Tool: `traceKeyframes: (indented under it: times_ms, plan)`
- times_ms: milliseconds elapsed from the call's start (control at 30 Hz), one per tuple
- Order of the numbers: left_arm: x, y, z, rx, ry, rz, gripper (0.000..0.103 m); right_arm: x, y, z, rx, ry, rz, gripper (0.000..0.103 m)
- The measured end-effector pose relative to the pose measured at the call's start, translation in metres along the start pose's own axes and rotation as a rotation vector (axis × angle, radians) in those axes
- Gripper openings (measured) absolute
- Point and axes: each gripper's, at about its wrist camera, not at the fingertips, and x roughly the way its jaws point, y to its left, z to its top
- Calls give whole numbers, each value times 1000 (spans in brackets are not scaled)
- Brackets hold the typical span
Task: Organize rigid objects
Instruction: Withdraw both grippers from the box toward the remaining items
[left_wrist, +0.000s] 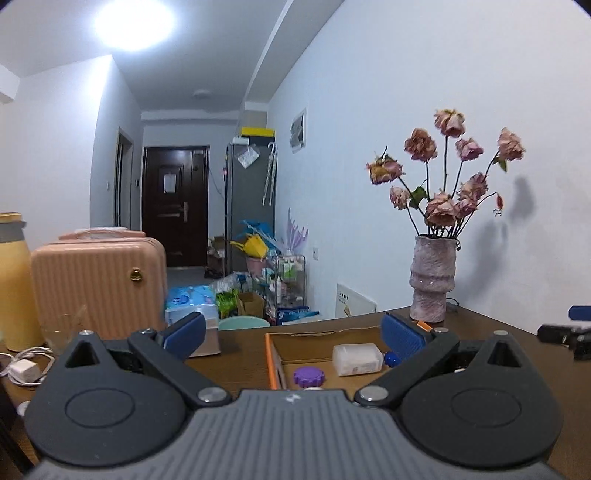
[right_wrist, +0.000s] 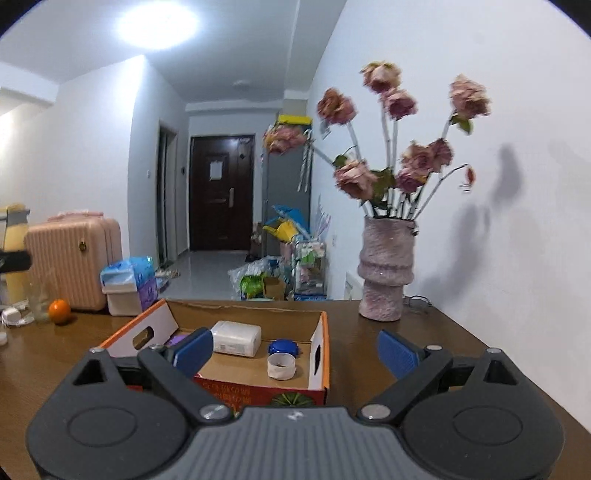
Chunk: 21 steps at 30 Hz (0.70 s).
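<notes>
The cardboard box (right_wrist: 236, 384) sits in the lower middle of the right wrist view, on the brown table (right_wrist: 424, 332), and it already holds a good haul: a white rectangular plastic container (right_wrist: 236, 338) toward the back, a blue cap (right_wrist: 283, 348) just right of it, a white open-topped cap (right_wrist: 281, 365) in front of that, and a sliver of something purple (right_wrist: 180, 339) peeking past the left fingertip. Over in the left wrist view the same box (left_wrist: 275, 363) shows a purple ridged cap (left_wrist: 309, 376) beside the white container (left_wrist: 357, 359). Both tools are empty-handed: the right gripper (right_wrist: 295, 350) hangs above the box's near wall with its blue pads spread wide, and the left gripper (left_wrist: 293, 334) hovers just as wide apart, nothing between the fingers. So the sorting looks well along, perhaps nearly wrapped up. What might be left? An orange (right_wrist: 59, 311) sits at the left edge of the right view, and a white charger (left_wrist: 23, 369) with its cable lies at lower left of the left view, but whether either belongs in the box cannot be told. The vase of dried roses (right_wrist: 384, 269) stands at right, well apart from the box.
</notes>
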Motion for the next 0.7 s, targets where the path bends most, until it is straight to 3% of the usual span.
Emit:
traceKeyframes:
  times_ms: [100,200,300,400,533,700]
  plan:
    - [-28,5,-15,-32,-15,44,103,-26,-1,-10,37,-13,-29,103]
    - [-49,10,-37,-107,28,57,103,-50,-1,-23,63,-32,-13,103]
    - [-71,5,-57,-47,61,82,103,-73,0,-40,66,-44,13,103]
    - [-104,0,-73,28,18,111,103,-96,-2,-60,49,-30,4,103]
    - [-144,-7,-85,56,-13,77,103,-129,-5,-85,97,-33,24,103]
    - [-178,-16,-104,53,-9,33,103,-166,7,-110,48,-17,68,103]
